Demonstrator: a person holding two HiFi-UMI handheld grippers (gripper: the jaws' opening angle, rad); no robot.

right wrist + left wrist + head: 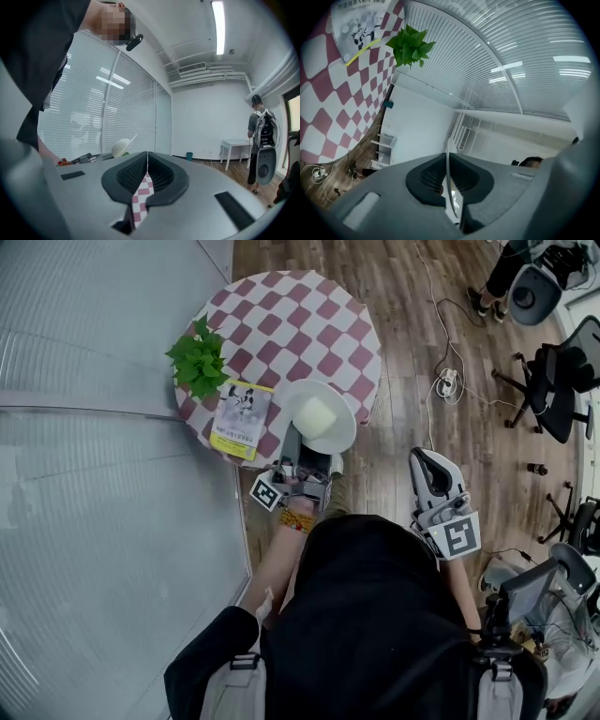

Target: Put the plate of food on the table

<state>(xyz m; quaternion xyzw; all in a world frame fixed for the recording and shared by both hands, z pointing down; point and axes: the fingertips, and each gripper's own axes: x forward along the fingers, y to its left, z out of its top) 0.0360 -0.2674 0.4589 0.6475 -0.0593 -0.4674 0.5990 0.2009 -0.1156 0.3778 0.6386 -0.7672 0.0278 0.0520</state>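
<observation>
A white plate (pixel 298 395) carrying a pale round piece of food (pixel 317 415) is over the near edge of the round table with the red-and-white checked cloth (pixel 309 315). I cannot tell whether the plate rests on the cloth. My left gripper (pixel 302 448) is shut on the plate's near rim. In the left gripper view the thin white rim (pixel 449 180) runs between the closed jaws of the left gripper (pixel 448 161). My right gripper (pixel 424 457) hangs over the wooden floor, right of the table, shut and holding nothing. Its jaws meet in the right gripper view (pixel 147 159).
A green potted plant (pixel 199 360) and a yellow-edged booklet (pixel 241 415) lie on the table's left side. A power strip with cables (pixel 446 382) lies on the floor. Office chairs (pixel 553 390) stand at the right. A wall of blinds (pixel 94 474) runs along the left. A person (pixel 260 136) stands farther off.
</observation>
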